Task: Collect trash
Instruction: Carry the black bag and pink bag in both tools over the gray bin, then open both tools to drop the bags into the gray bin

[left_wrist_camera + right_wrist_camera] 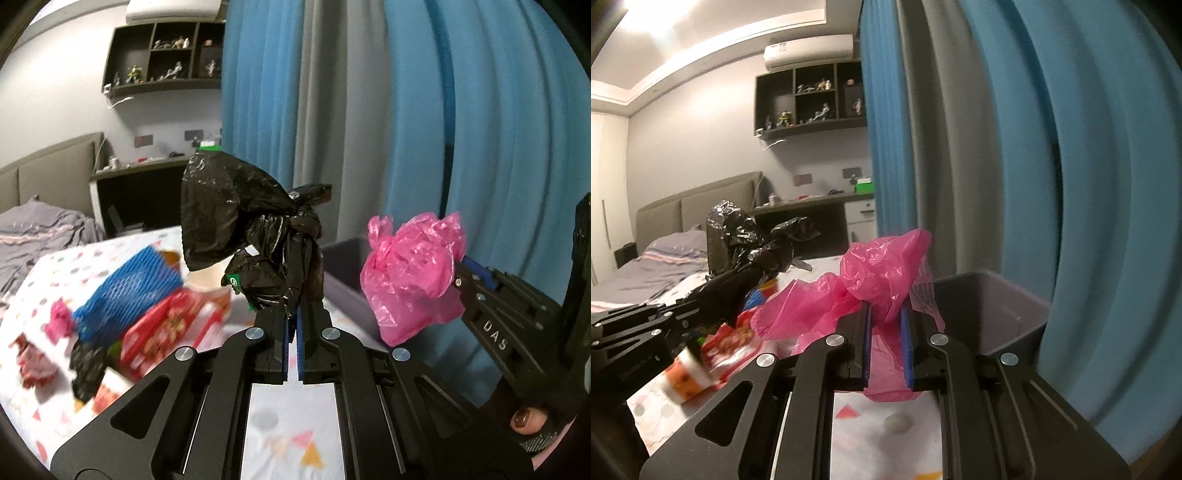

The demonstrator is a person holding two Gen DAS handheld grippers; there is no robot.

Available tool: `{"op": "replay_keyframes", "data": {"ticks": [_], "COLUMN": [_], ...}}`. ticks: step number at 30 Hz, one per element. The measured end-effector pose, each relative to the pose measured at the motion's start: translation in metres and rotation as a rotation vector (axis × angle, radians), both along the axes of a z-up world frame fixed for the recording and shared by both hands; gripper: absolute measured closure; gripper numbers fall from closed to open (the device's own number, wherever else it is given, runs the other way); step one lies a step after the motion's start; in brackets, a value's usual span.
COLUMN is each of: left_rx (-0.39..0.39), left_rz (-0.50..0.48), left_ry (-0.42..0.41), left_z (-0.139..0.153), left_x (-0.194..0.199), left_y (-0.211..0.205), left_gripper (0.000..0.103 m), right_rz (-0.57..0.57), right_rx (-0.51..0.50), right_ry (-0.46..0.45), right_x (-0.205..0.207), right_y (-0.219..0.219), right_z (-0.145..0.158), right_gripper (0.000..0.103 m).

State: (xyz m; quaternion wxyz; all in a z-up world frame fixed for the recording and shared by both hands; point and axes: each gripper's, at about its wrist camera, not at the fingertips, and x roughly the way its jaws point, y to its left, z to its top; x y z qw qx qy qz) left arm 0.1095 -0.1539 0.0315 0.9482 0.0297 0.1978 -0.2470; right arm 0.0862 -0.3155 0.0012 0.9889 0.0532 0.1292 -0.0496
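Observation:
My left gripper [297, 258] is shut on the knotted neck of a crumpled black plastic bag [221, 206], which it holds up above the bed. My right gripper [886, 308] is shut on a pink plastic bag [882, 266], whose loose folds spill over and under the fingers. In the left wrist view the pink plastic bag [410, 273] and right gripper [461, 269] hang at the right. From the right wrist, the black plastic bag [738, 229] and left gripper [746, 284] are at the left. A grey bin [1008, 295] stands just ahead, by the curtain.
More litter lies on the dotted bedspread [288, 424]: a blue mesh sleeve [129, 284], a red packet [162, 328], a paper cup [210, 284]. The grey bin [343, 254] sits against blue and grey curtains [369, 110]. A painted fingernail [524, 421] shows on the right gripper's handle.

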Motion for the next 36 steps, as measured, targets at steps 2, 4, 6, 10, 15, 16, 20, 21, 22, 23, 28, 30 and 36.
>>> {"op": "replay_keyframes", "data": {"ticks": [2,4,6,10,15,16,20,21,22,23,28,30,36], "left_rx": [-0.002,-0.003,-0.001,-0.008,-0.018,-0.021,-0.023,-0.023,-0.023,-0.023,-0.029,-0.03,-0.029], "left_rz": [-0.009,-0.02,-0.03,-0.058,-0.109,-0.116,-0.143,-0.149,-0.154,-0.16,-0.184,-0.2,-0.237], "left_ry": [-0.014,-0.021,-0.023,-0.022,-0.007,-0.003,0.013,0.017,0.021,0.026,0.055,0.062,0.091], "left_z": [0.004,0.005,0.004,0.001,-0.008,-0.011,-0.018,-0.021,-0.022,-0.024,-0.033,-0.036,-0.044], "left_x": [0.008,0.019,0.032,0.051,0.074,0.074,0.085,0.088,0.09,0.091,0.104,0.109,0.126], "left_y": [-0.011,-0.025,-0.037,-0.054,-0.077,-0.08,-0.093,-0.096,-0.099,-0.101,-0.116,-0.122,-0.136], "left_gripper": [0.101,0.101,0.101,0.101,0.101,0.101,0.101,0.101,0.101,0.101,0.101,0.101,0.101], "right_rz": [-0.019,-0.046,-0.062,-0.09,-0.126,-0.132,-0.16,-0.166,-0.171,-0.175,-0.193,-0.201,-0.211], "right_rx": [-0.004,-0.018,-0.026,-0.043,-0.039,-0.04,-0.045,-0.045,-0.045,-0.044,-0.039,-0.038,-0.036], "right_ry": [-0.007,-0.019,-0.025,-0.033,-0.021,-0.02,-0.014,-0.012,-0.008,-0.005,0.01,0.017,0.037], "right_x": [0.006,0.013,0.019,0.034,0.049,0.05,0.06,0.064,0.065,0.066,0.074,0.077,0.092], "right_y": [-0.009,-0.019,-0.029,-0.045,-0.063,-0.064,-0.074,-0.078,-0.08,-0.083,-0.093,-0.097,-0.104], "right_z": [0.001,0.003,0.003,0.002,-0.006,-0.005,-0.009,-0.009,-0.01,-0.011,-0.017,-0.019,-0.019], "right_gripper": [0.089,0.089,0.089,0.089,0.089,0.089,0.088,0.088,0.088,0.088,0.088,0.088,0.083]}}
